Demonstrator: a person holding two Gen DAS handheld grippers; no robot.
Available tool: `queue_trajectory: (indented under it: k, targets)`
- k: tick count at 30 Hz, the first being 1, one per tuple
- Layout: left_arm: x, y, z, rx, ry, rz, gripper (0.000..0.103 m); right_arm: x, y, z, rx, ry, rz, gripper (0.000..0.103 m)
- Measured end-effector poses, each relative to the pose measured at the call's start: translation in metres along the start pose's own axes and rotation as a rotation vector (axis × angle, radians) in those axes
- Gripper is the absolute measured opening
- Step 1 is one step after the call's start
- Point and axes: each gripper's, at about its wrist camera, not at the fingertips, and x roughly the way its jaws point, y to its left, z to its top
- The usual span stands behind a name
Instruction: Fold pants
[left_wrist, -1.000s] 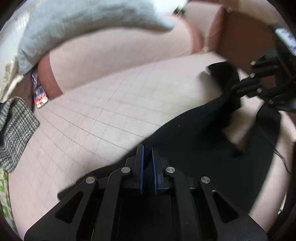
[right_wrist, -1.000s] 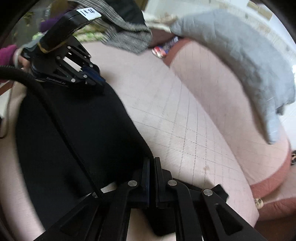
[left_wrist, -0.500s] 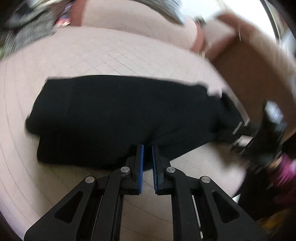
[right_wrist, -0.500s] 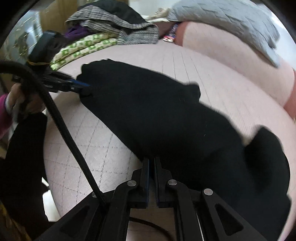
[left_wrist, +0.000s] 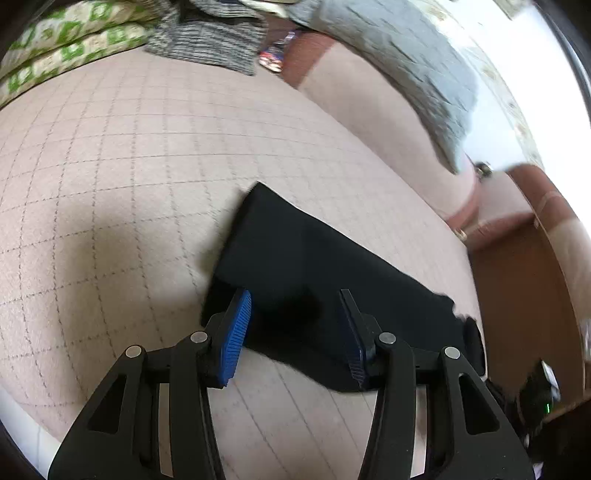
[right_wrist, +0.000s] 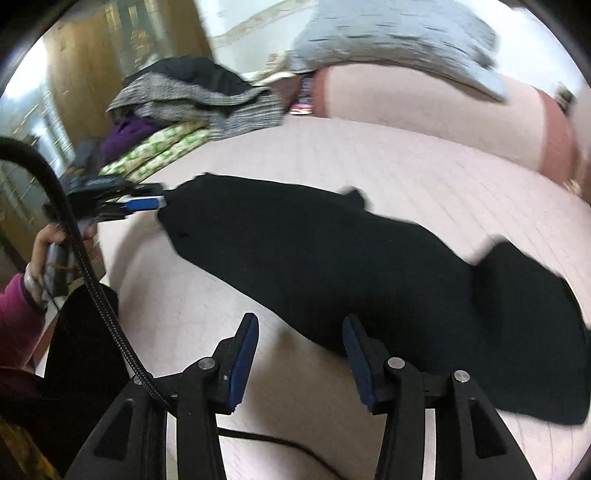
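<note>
The black pants (left_wrist: 317, 273) lie flat in a long strip on the pink quilted sofa seat (left_wrist: 110, 177). They also show in the right wrist view (right_wrist: 332, 258). My left gripper (left_wrist: 293, 332) is open and empty, its blue pads just above the near edge of the pants. My right gripper (right_wrist: 301, 363) is open and empty, just above the near edge of the pants. In the right wrist view the left gripper (right_wrist: 147, 202) shows at the pants' far left end.
A pile of clothes and green patterned bedding (right_wrist: 177, 107) sits at the far end of the sofa. A grey blanket (left_wrist: 399, 62) hangs over the backrest. A brown armrest (left_wrist: 528, 266) stands on the right. A black cable (right_wrist: 85, 258) crosses the right wrist view.
Both grippers have opened and let go of the pants. The pants now lie flat on the seat. Both grippers have drawn back to the near edge.
</note>
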Motion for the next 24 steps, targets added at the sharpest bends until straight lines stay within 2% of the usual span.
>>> queue_trajectory:
  k: [2,5,6,7,8,9,10,11,15,18,20,23,24]
  targets:
    - [0.004,0.001,0.006,-0.006,-0.019,0.027,0.046,0.015,0.016,0.01,-0.054,-0.015,0.014,0.045]
    - [0.008,-0.001,0.008,0.001,-0.027,0.029,0.046,0.049,0.034,0.028,-0.116,-0.013,0.052,0.045]
    - [0.009,-0.002,0.008,0.007,-0.029,0.027,0.046,0.063,0.038,0.032,-0.132,-0.011,0.029,0.039]
    - [0.011,-0.004,0.009,0.018,-0.038,0.022,0.046,0.07,0.039,0.034,-0.131,-0.008,0.009,0.023]
    - [0.01,-0.004,0.01,0.025,-0.044,0.017,0.046,0.078,0.036,0.037,-0.113,-0.006,0.001,0.017]
    - [0.008,-0.007,0.01,0.04,-0.051,0.008,0.042,0.081,0.033,0.039,-0.099,-0.004,0.008,0.011]
    - [0.007,-0.009,0.011,0.057,-0.053,-0.002,0.031,0.081,0.031,0.042,-0.09,0.0,0.013,0.006]
    - [0.001,-0.013,0.01,0.084,-0.057,-0.016,0.021,0.079,0.031,0.042,-0.091,-0.002,0.012,0.006]
    - [-0.022,-0.013,-0.002,0.089,-0.064,-0.063,0.021,0.047,0.035,0.045,-0.109,-0.025,0.046,0.004]
    - [-0.018,-0.007,-0.012,0.106,-0.038,0.006,0.021,0.041,0.043,0.035,-0.135,0.002,0.089,0.005]
    - [-0.005,0.002,-0.018,0.097,-0.004,0.074,0.021,0.06,0.046,0.026,-0.14,0.043,0.06,0.005]
    - [0.0,0.012,-0.019,0.033,0.027,0.066,0.021,0.076,0.047,0.022,-0.119,0.063,0.017,0.007]
    - [-0.007,0.012,-0.018,0.025,0.015,0.058,0.021,0.071,0.047,0.022,-0.118,0.059,0.026,0.016]
